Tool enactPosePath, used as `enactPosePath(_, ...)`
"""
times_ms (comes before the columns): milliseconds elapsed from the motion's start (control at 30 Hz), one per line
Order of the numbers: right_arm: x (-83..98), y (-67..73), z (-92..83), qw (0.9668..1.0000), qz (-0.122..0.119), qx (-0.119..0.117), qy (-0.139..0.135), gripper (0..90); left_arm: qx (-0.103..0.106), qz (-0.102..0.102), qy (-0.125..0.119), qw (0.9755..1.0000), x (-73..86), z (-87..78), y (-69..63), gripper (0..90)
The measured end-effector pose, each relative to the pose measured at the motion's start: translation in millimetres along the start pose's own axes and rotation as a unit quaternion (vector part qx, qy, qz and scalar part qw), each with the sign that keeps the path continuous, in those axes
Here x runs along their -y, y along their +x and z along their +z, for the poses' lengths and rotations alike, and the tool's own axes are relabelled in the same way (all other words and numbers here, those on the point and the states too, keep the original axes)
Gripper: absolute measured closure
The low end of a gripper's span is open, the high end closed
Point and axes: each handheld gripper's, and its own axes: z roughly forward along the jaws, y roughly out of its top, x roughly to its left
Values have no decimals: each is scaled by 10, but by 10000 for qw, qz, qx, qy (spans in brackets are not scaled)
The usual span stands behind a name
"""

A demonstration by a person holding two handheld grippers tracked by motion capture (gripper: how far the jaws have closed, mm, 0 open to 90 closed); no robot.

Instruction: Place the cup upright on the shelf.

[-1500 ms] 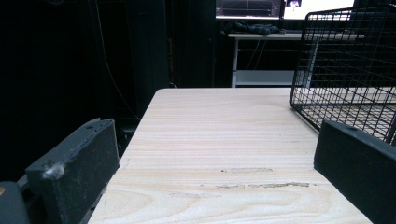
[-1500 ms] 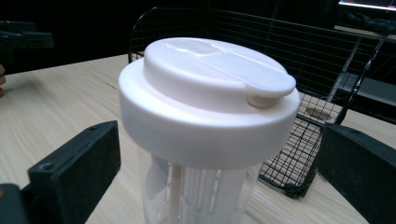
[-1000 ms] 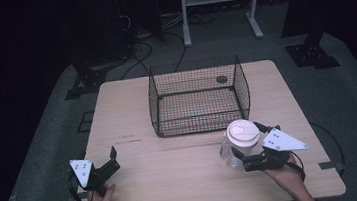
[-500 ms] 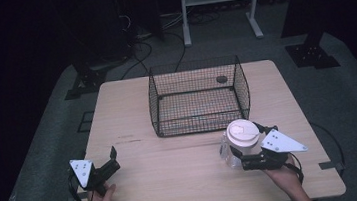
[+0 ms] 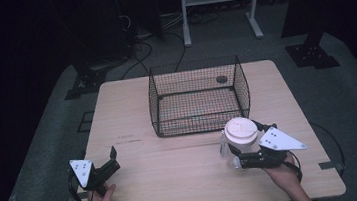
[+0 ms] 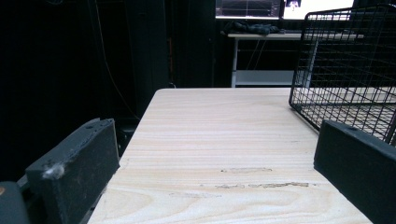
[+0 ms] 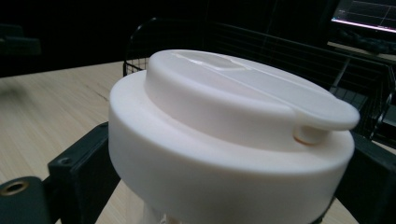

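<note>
My right tool (image 5: 236, 156) is clamped on a cup (image 5: 239, 142) just under its white lid (image 7: 233, 121), at the table's (image 5: 185, 180) near right, in front of the wire basket (image 5: 199, 97). The clear body looks light, thin and slippery; I judge that gripping below the stiff lid is safest. My left tool (image 5: 110, 163) rests with its jaws apart.

wire basket (image 5: 199, 98) blocking table (image 5: 175, 181) middle rear, open wood left and front
</note>
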Motion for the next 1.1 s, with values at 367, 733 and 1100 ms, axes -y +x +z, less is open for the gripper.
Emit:
enactPosePath(367,-334,-7,104,9997,-138,-80,-161,52,0,-16,-2,10000,0,-2,2,0)
enactPosePath(733,-702,-42,335,9993,-195,-114,-305,52,4,-29,3,10000,-1,-4,7,0)
enactPosePath(1100,-969,-70,573,9989,-288,-37,-381,51,5,-57,-8,10000,-1,-2,7,0)
